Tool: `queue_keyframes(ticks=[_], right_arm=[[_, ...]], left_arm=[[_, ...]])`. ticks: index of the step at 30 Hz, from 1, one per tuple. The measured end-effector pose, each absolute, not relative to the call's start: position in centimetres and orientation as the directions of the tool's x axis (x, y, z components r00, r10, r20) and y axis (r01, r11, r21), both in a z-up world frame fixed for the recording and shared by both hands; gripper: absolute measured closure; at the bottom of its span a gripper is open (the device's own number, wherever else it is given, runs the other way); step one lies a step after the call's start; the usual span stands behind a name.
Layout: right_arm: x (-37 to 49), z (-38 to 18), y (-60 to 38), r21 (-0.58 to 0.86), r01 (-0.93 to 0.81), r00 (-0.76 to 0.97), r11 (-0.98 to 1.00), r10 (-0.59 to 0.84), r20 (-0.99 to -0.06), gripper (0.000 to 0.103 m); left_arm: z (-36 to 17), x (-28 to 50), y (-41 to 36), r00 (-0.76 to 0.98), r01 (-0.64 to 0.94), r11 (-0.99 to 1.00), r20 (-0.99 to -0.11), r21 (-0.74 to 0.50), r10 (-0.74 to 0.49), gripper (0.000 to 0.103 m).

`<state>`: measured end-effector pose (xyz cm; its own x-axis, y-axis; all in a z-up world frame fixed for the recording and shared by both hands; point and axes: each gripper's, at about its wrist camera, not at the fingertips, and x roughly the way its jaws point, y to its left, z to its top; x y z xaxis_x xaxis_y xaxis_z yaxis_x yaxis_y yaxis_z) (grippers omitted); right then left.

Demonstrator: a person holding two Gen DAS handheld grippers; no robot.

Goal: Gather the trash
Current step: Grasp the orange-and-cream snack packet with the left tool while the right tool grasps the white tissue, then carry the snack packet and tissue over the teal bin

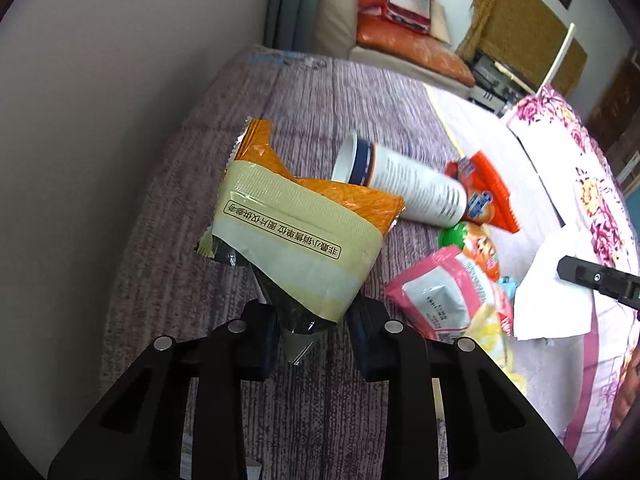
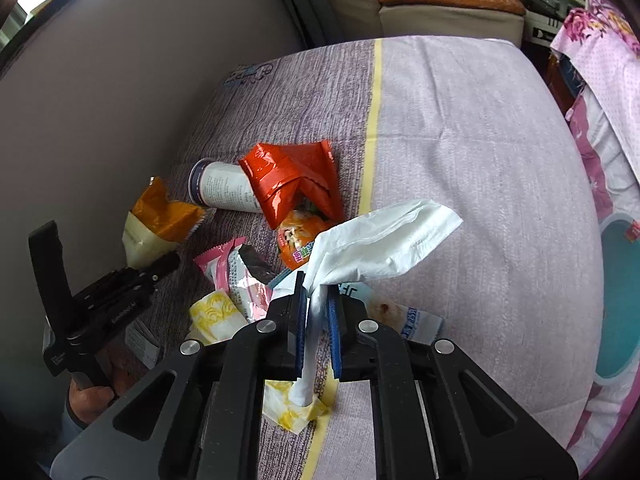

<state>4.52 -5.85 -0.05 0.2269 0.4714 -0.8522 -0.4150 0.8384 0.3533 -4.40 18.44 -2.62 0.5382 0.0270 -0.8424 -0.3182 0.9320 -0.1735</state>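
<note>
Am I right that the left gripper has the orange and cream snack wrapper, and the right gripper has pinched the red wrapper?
Not quite. The right gripper pinches the white tissue, as the right wrist view shows; the red wrapper lies on the bed.

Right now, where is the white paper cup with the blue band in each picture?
Left wrist view: the white paper cup lies on its side a little above centre, behind the orange-and-cream wrapper in the left gripper.
Right wrist view: the cup lies left of centre, its base under the red wrapper.
Shared landmark: the yellow stripe on the bedsheet.
</note>
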Motion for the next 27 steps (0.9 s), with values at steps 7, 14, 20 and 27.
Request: queue_keyframes(ticks=[7, 14, 20, 27], right_arm=[[5.0, 1.0, -7.9, 0.375, -0.393, 0.266, 0.839, 0.494, -0.828, 0.094], [5.5, 1.9, -11.4, 0.390, -0.345, 0.315, 0.854, 0.497, -0.809, 0.094], [6.1, 2.3, -16.7, 0.415, -0.260, 0.370, 0.872, 0.487, -0.791, 0.094], [6.4, 2.2, -22.2, 0.444, -0.179, 0.422, 0.878, 0.476, -0.771, 0.094]], left_arm=[[1.3, -5.2, 16.8, 0.597, -0.264, 0.942, -0.802, -0.206, -0.008, 0.073], [2.8, -3.7, 12.1, 0.606, -0.159, 0.964, -0.792, -0.213, -0.075, 0.073], [3.4, -1.3, 6.6, 0.598, -0.049, 0.977, -0.790, -0.206, -0.137, 0.073], [2.4, 2.1, -0.7, 0.555, 0.081, 0.981, -0.809, -0.179, -0.194, 0.073]])
